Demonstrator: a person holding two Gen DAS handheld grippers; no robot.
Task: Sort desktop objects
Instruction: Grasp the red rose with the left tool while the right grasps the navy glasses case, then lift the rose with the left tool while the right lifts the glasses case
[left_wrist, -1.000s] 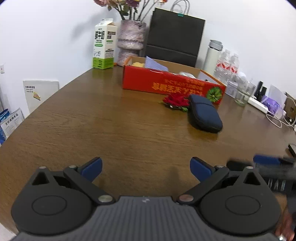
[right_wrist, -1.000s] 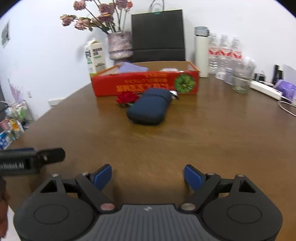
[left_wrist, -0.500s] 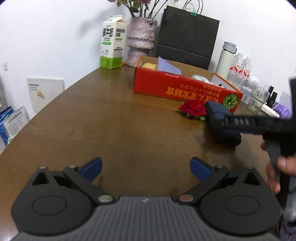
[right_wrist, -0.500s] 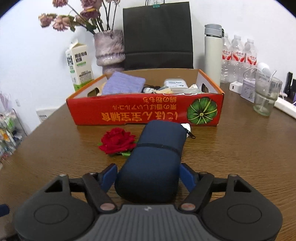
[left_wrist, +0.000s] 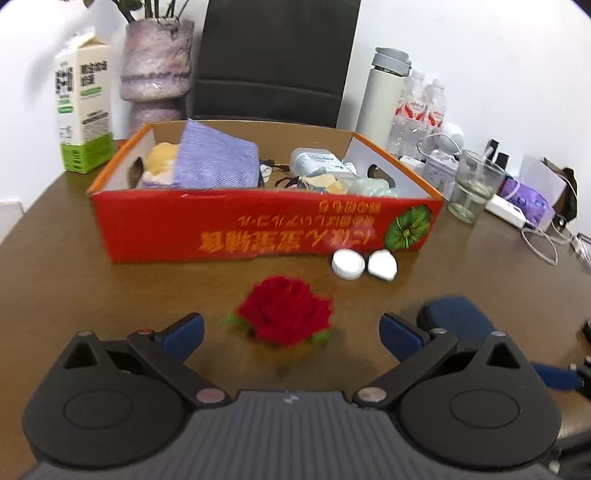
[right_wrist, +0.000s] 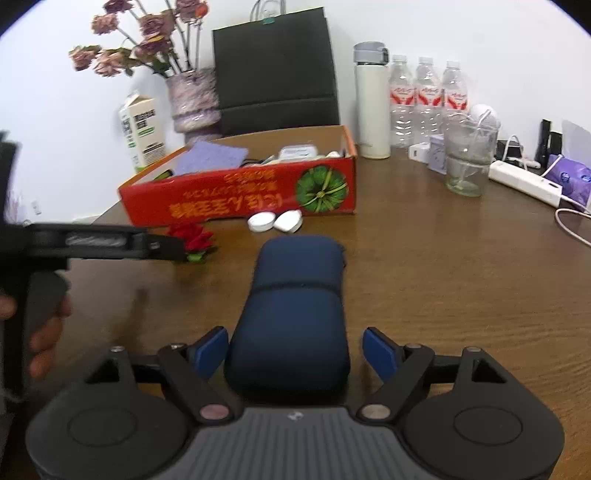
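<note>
Two spread jaws pairs: left gripper (left_wrist: 291, 338) around fuzzy red rose (left_wrist: 284, 314), right gripper (right_wrist: 295, 352) opening beside soft rounded navy pouch (right_wrist: 295, 306).

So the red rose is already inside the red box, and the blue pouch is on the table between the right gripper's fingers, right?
Not quite. The red rose is not in the red box; it lies on the table in front of it, as the left wrist view shows. The rest holds: the blue pouch sits on the table between the fingers of the right gripper, whose jaws are opening.
</note>
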